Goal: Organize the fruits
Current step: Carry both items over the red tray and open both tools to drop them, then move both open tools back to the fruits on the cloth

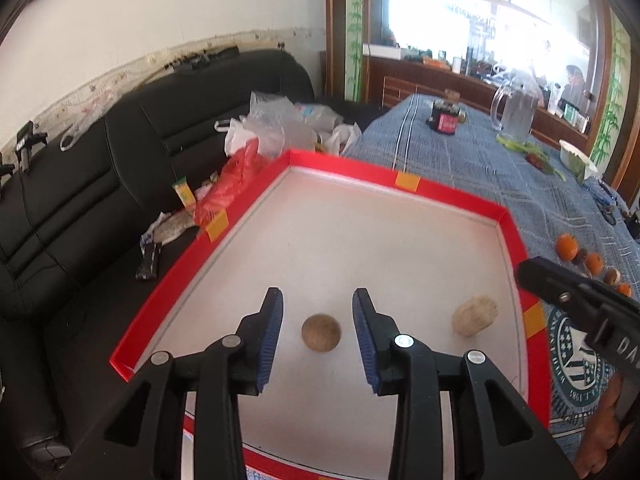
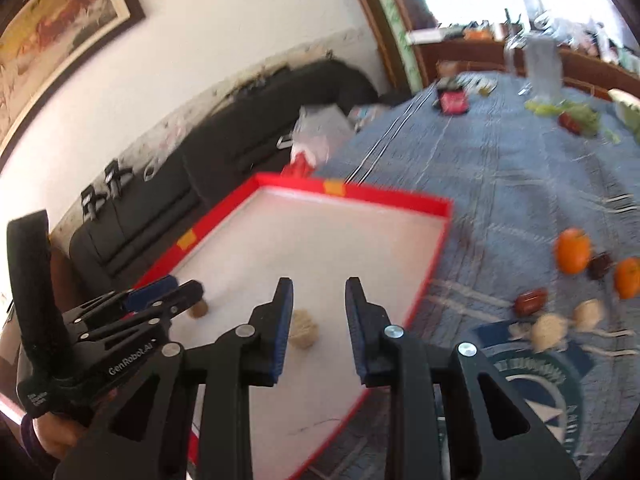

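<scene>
Round tan-brown fruit (image 1: 321, 333), dull skin, resting on white floor of red-rimmed tray (image 1: 404, 184). Paler ridged fruit (image 1: 475, 315) to its right, apart. Left tongs (image 1: 318, 322) spread, holding nothing, round fruit lying between and below the tips. Right tongs (image 2: 319, 308) also spread, empty, above pale fruit. Oranges (image 2: 573, 250) and dark fruits (image 2: 530, 301) loose on blue-clothed table (image 2: 500, 184), outside tray.

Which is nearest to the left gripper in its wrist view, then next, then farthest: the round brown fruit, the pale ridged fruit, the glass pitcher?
From the left gripper:
1. Round brown fruit, between the open fingers, in the red tray.
2. Pale ridged fruit, to the right, in the tray.
3. Glass pitcher, far right on the blue tablecloth.
</scene>
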`<state>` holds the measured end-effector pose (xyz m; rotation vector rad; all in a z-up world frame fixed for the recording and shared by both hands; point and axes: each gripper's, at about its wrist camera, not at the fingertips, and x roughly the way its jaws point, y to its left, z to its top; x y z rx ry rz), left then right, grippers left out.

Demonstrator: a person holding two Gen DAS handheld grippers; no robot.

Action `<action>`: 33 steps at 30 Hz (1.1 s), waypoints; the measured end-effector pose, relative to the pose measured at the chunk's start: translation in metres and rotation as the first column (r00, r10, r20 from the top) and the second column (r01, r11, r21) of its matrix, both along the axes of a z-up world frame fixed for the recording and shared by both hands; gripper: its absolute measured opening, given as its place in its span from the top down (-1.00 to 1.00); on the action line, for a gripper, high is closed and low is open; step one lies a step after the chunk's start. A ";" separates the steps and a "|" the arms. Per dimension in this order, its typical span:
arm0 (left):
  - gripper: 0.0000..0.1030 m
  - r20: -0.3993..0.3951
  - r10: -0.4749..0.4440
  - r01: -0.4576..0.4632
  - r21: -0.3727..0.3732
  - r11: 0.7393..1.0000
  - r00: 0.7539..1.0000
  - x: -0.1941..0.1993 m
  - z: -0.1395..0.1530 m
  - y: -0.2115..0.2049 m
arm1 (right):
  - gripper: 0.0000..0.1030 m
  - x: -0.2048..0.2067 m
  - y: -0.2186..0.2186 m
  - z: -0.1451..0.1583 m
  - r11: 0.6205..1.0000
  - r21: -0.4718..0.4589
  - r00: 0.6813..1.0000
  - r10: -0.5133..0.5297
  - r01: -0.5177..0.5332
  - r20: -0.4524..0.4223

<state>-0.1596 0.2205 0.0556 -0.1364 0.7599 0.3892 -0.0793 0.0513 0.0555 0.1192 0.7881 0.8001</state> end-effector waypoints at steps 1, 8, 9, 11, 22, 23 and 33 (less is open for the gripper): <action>0.30 0.012 -0.004 0.004 0.004 1.000 1.000 0.000 0.003 -0.002 | 0.43 0.000 -0.007 0.003 1.000 0.006 1.000 -0.018 0.018 0.010; -0.02 0.062 -0.101 0.097 0.064 0.993 0.993 0.010 0.025 -0.050 | 0.43 0.010 -0.085 0.012 0.980 0.043 0.980 -0.194 0.193 0.039; -0.07 0.069 -0.130 0.125 0.069 0.990 0.989 0.013 0.028 -0.063 | 0.43 0.013 -0.099 0.013 0.973 0.052 0.974 -0.226 0.224 0.036; -0.19 0.068 -0.172 0.166 0.076 0.983 0.983 0.017 0.030 -0.081 | 0.42 0.020 -0.127 0.014 0.958 0.066 0.959 -0.283 0.281 0.024; -0.25 -0.023 -0.366 0.366 0.076 0.927 0.930 0.054 0.022 -0.174 | 0.09 0.051 -0.246 0.034 0.877 0.009 0.876 -0.481 0.481 0.041; -0.25 -0.029 -0.382 0.383 0.076 0.921 0.924 0.056 0.020 -0.182 | 0.08 0.053 -0.256 0.030 0.870 0.027 0.869 -0.493 0.492 0.042; -0.25 -0.126 -0.438 0.451 0.101 0.887 0.890 0.081 -0.002 -0.222 | 0.08 0.086 -0.305 -0.014 0.838 -0.002 0.812 -0.530 0.546 -0.244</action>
